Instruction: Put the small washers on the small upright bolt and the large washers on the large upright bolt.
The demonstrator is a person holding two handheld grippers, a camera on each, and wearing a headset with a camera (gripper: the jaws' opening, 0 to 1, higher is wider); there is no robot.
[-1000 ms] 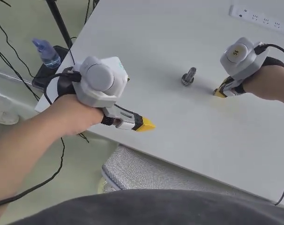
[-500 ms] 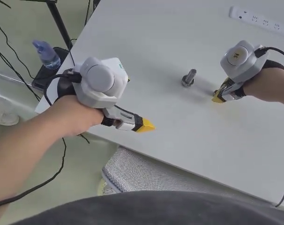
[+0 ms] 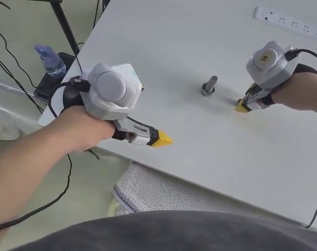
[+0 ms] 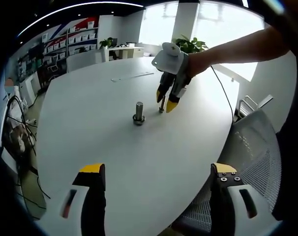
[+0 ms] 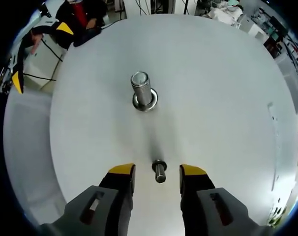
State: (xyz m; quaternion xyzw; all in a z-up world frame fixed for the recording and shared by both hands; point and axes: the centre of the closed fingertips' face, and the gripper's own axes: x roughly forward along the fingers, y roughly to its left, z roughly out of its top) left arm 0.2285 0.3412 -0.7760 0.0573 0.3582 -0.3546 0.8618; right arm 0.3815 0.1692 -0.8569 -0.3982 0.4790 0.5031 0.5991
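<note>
Bench (image 3: pixel 200 31) comes first: a broad, pale, matte slab with a rounded edge, and no loose washers lie on its bare surface in the head view.

The left hand-held gripper (image 4: pixel 157 169) hangs near the bench edge, at about 8 o'clock from the large bolt (image 5: pixel 143 88). Its yellow-tipped jaws are spread wide and hold nothing. It has not moved over the last second.

The right hand-held gripper (image 3: pixel 242 106) has crept a shade toward 9 o'clock, closer to the large bolt, and has dipped and lifted a little on the way. Its jaws stand parted on either side of the small bolt (image 5: pixel 160 172), with a gap showing on each side, so it grips nothing.

The large bolt stands upright at 12 o'clock from those jaws. It is a bright steel cylinder with a threaded shank, and washers (image 5: pixel 152 102) form a flat ring at its foot. How many there are I cannot tell.

The small bolt is a slim, dull-grey pin, and it also stands upright. Whether a washer sits on it is too small to make out.

That slight shift reads as fine adjustment around the small bolt, not as a new fetch. The large side looks served, and the work now seems to centre on the small bolt.
</note>
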